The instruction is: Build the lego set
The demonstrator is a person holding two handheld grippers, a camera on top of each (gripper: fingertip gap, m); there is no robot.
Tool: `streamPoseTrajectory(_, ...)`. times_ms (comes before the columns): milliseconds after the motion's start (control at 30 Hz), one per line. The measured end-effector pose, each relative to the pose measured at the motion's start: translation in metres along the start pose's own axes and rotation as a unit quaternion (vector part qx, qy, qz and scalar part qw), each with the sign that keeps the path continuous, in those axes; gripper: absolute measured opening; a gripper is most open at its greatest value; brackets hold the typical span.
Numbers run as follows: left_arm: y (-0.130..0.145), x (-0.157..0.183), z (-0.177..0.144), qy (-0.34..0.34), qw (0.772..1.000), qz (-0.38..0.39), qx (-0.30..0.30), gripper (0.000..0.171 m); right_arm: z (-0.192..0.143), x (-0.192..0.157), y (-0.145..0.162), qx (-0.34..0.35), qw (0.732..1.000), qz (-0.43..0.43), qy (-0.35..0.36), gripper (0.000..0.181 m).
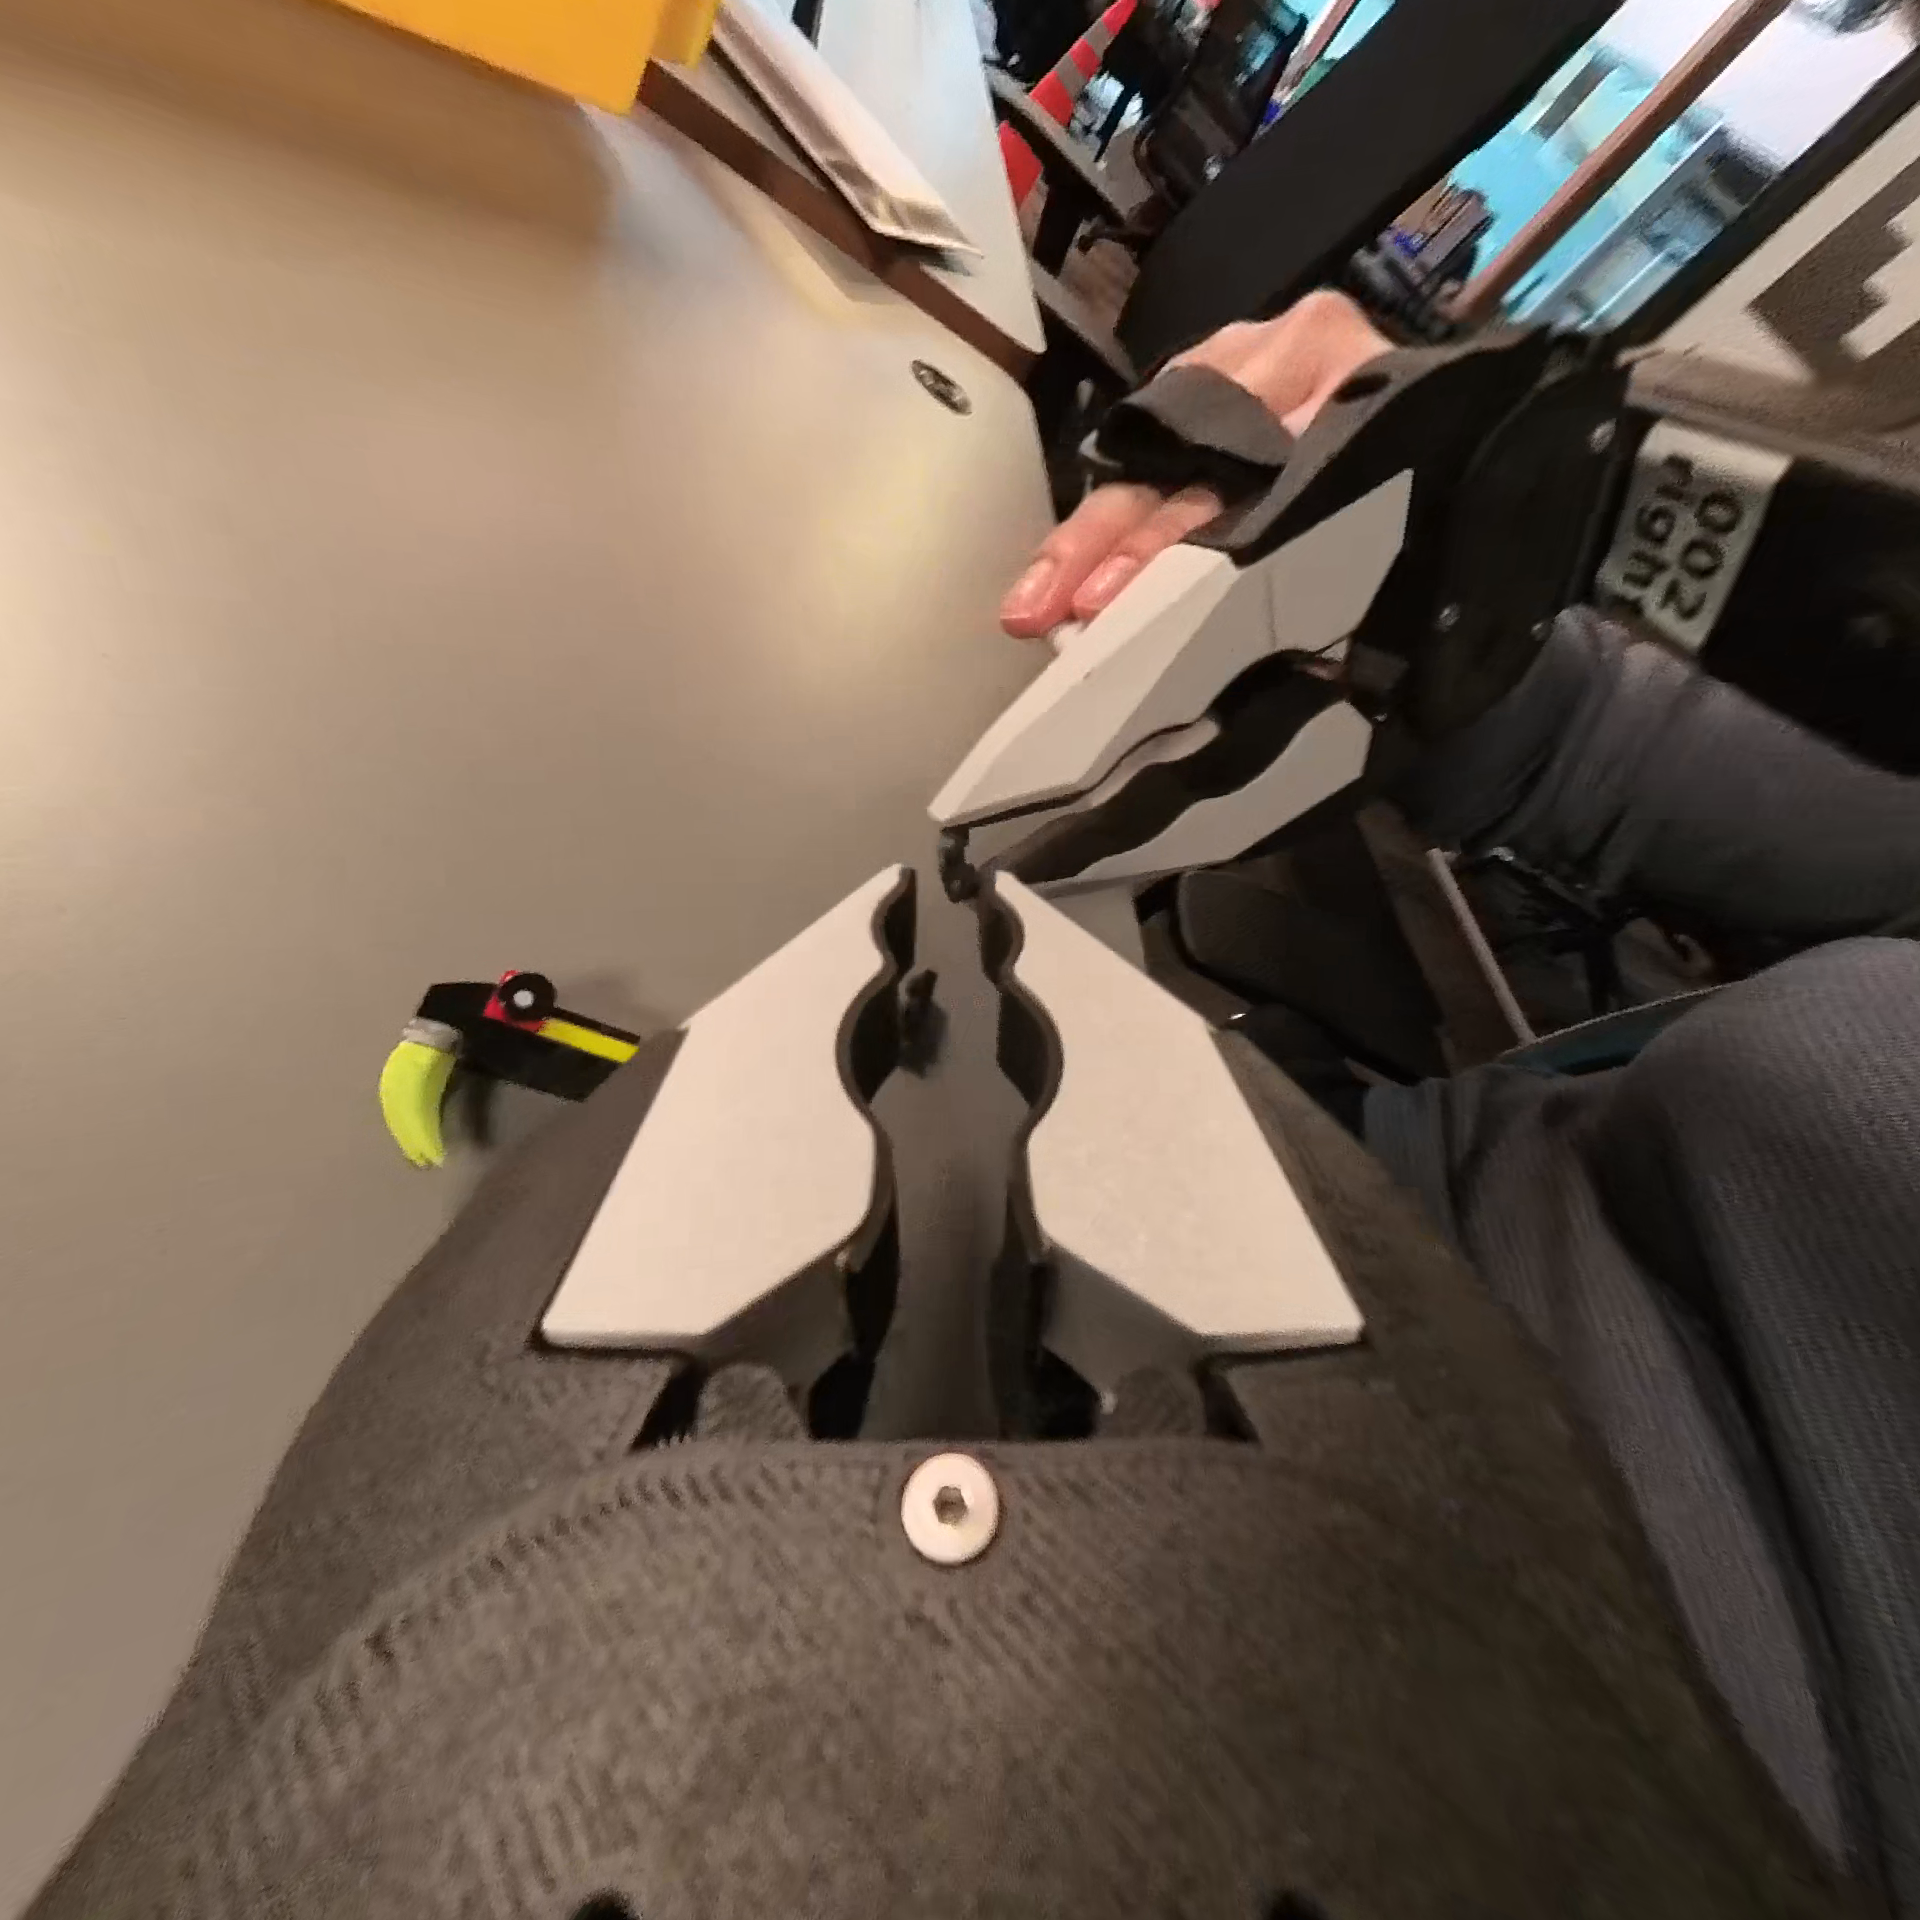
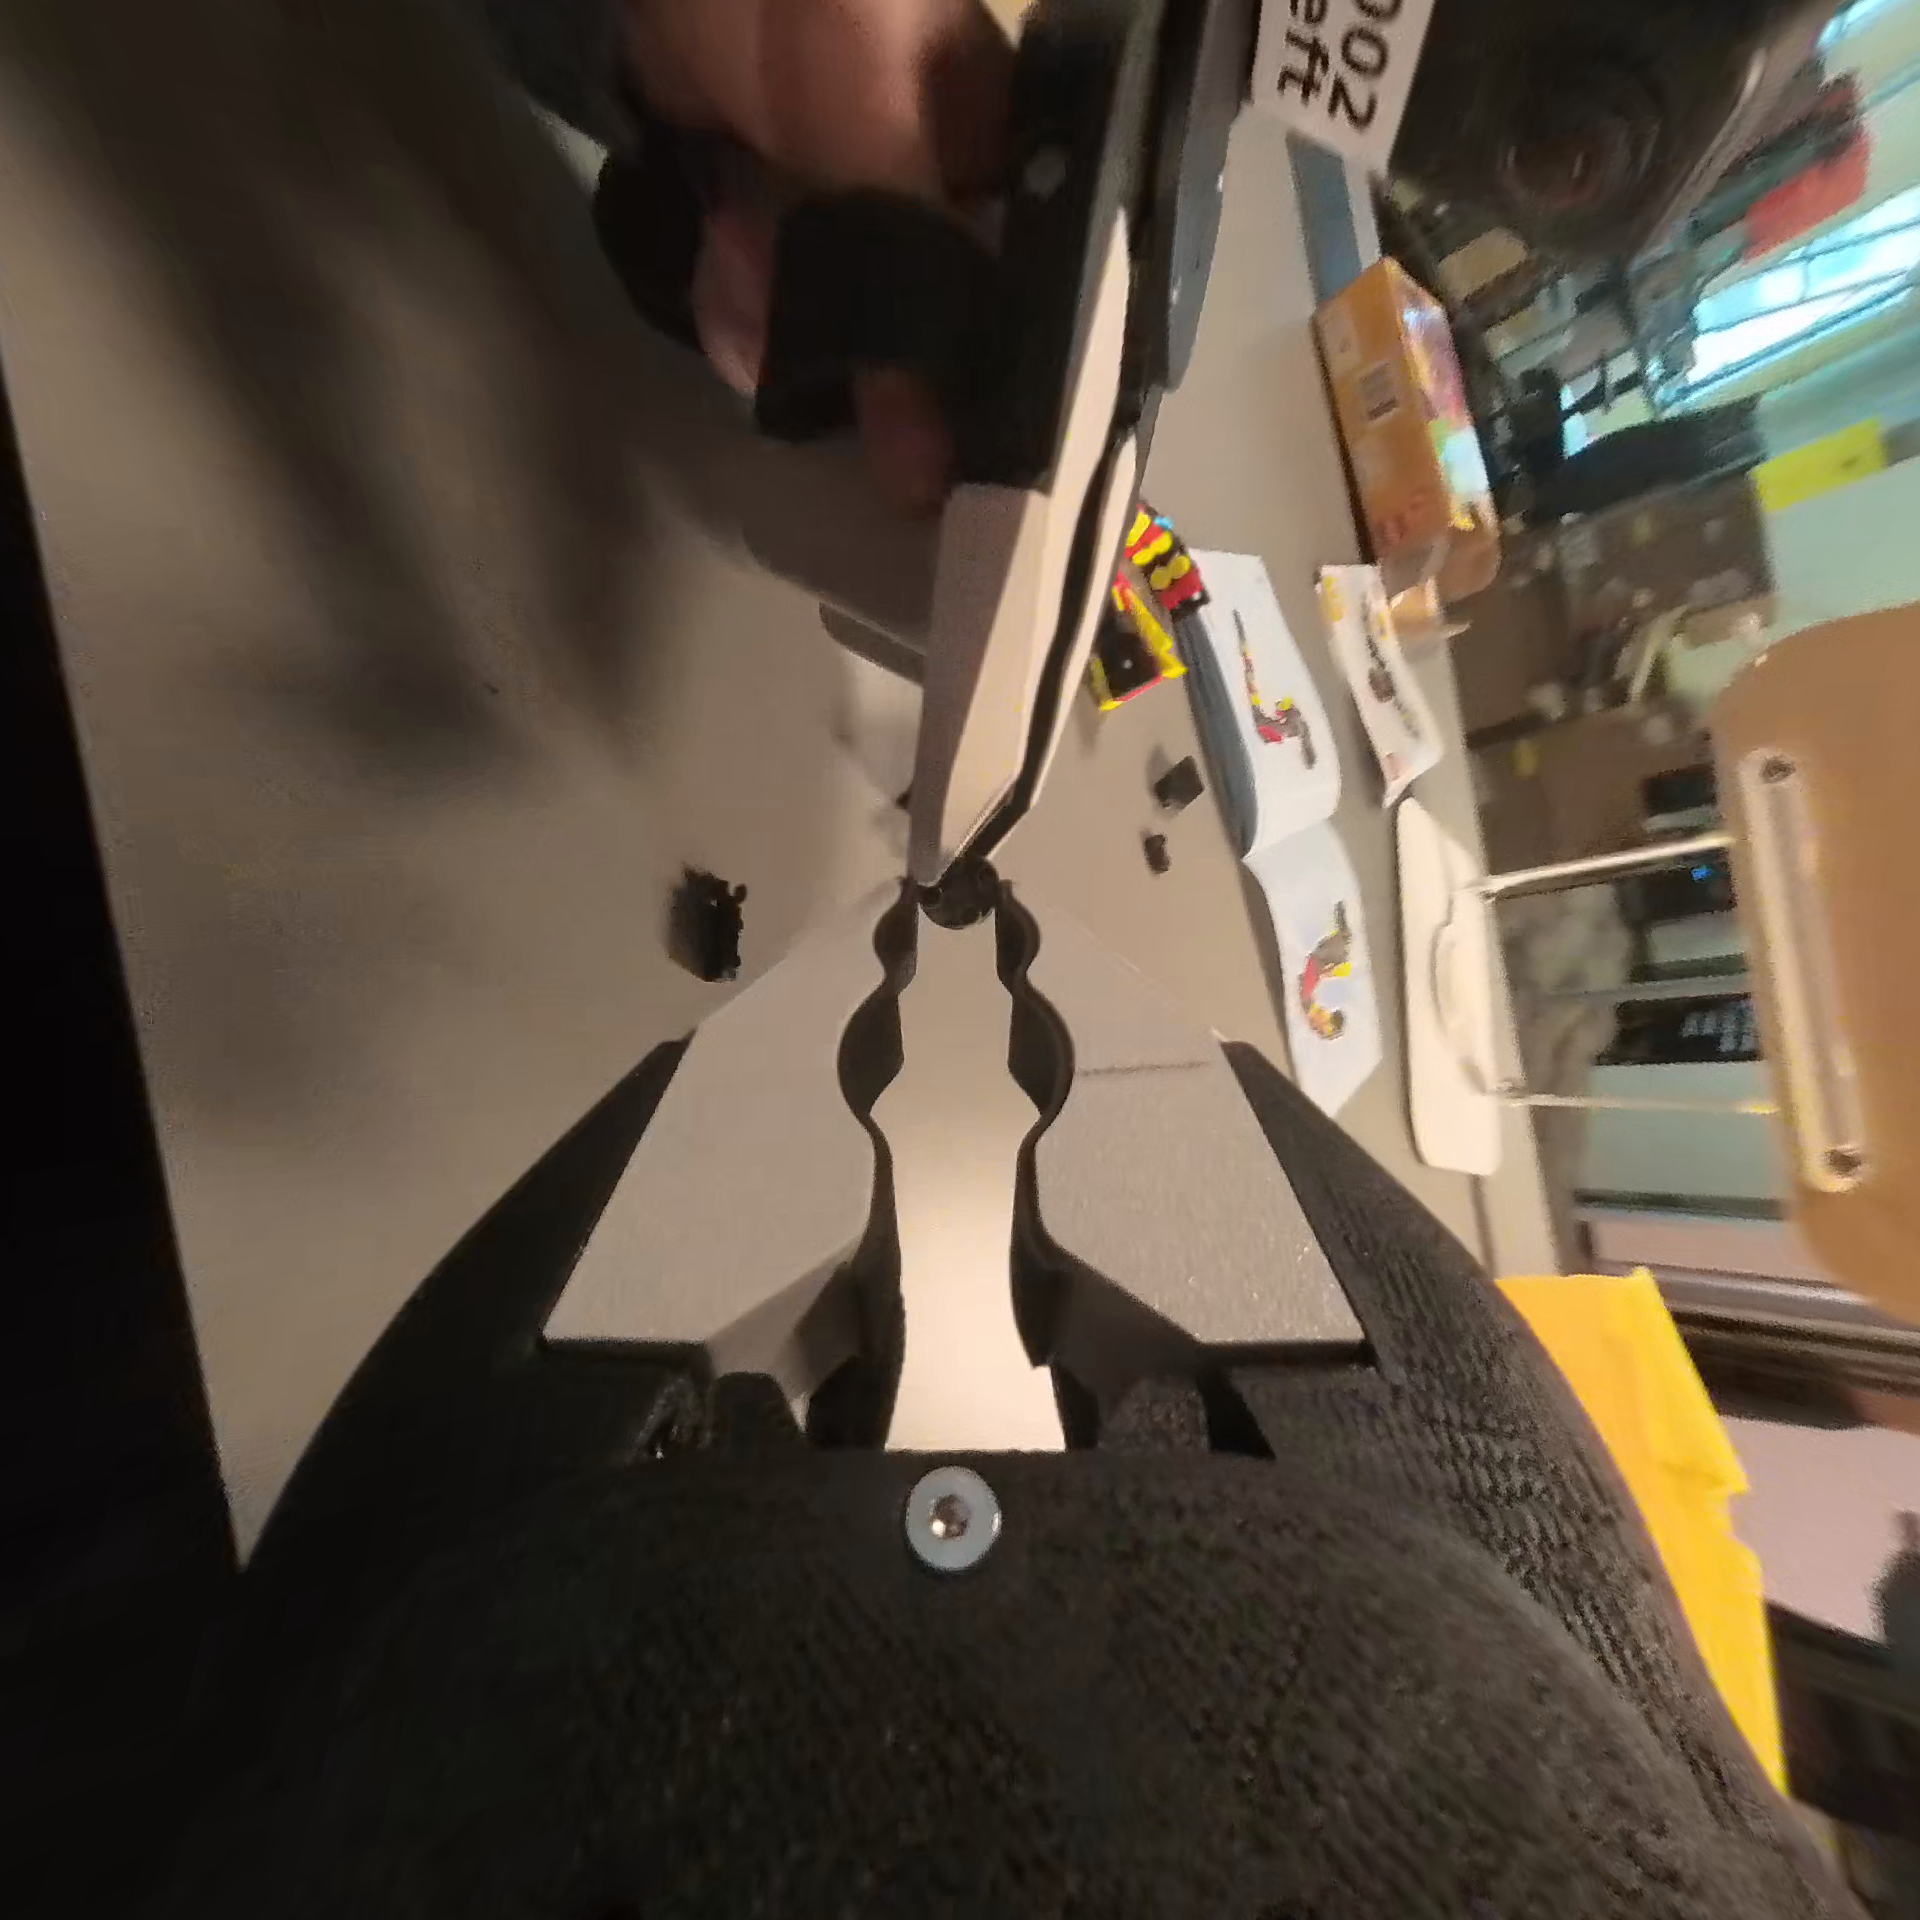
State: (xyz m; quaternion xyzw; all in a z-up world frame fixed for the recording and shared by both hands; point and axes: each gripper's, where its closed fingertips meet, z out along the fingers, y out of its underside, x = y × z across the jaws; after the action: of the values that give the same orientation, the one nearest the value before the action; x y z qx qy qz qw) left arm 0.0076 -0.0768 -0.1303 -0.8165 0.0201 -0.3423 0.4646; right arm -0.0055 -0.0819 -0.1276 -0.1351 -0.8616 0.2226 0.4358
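Pale desk (image 2: 436,540) strewn with lego pieces (image 2: 707,925), instruction booklet (image 2: 1262,707), cluttered room beyond, small black piece (image 2: 956,902) pinched by right hand-held gripper (image 2: 954,906), left hand-held gripper (image 1: 956,894) narrowly parted.

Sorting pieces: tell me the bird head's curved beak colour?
Lime yellow-green beak; left wrist view shows it best.

My left gripper (image 1: 954,894) body: rough, ribbed black printed plastic; finger plates (image 1: 748,1122) matt grey, smooth. Bench (image 1: 416,623): smooth, satin beige. Toucan head (image 1: 499,1049): glossy plastic. Booklet (image 2: 1278,717): paper. Screw (image 2: 951,1536): shiny metal.
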Motion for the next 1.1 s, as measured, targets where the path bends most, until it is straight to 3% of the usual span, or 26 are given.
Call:
streamPoseTrajectory(133, -0.002, 0.007, -0.002, 0.038, 0.999, -0.027, 0.01, 0.003, -0.003, 0.001, -0.005, 0.005, 0.999, -0.033, 0.012, 0.012)
streamPoseTrajectory(200, -0.003, 0.009, -0.003, 0.042, 0.999, -0.017, 0.012, 0.003, -0.005, 0.001, -0.008, 0.021, 1.0, -0.006, 0.01, 0.013)
streamPoseTrajectory(267, -0.005, 0.011, -0.005, 0.042, 0.999, 0.01, 0.018, 0.003, -0.011, 0.002, -0.013, 0.06, 0.993, 0.099, -0.022, 0.015)
streamPoseTrajectory(367, -0.014, 0.023, -0.011, 0.06, 0.995, 0.07, 0.048, 0.002, -0.027, 0.015, -0.025, 0.143, 0.946, 0.28, -0.077, 0.012)
streamPoseTrajectory(467, -0.018, 0.037, -0.013, 0.07, 0.986, 0.133, 0.07, 0.003, -0.036, 0.016, -0.032, 0.182, 0.905, 0.362, -0.126, 0.009)
streamPoseTrajectory(900, -0.015, 0.045, -0.01, 0.067, 0.979, 0.177, 0.071, 0.002, -0.039, 0.009, -0.036, 0.219, 0.881, 0.386, -0.166, 0.002)
streamPoseTrajectory(1067, -0.008, 0.036, -0.005, 0.04, 0.983, 0.172, 0.047, 0.003, -0.032, 0.002, -0.026, 0.197, 0.883, 0.386, -0.181, 0.002)
streamPoseTrajectory(1100, -0.001, 0.031, -0.002, 0.022, 0.984, 0.177, 0.022, 0.01, -0.027, -0.002, -0.019, 0.177, 0.887, 0.386, -0.184, 0.002)
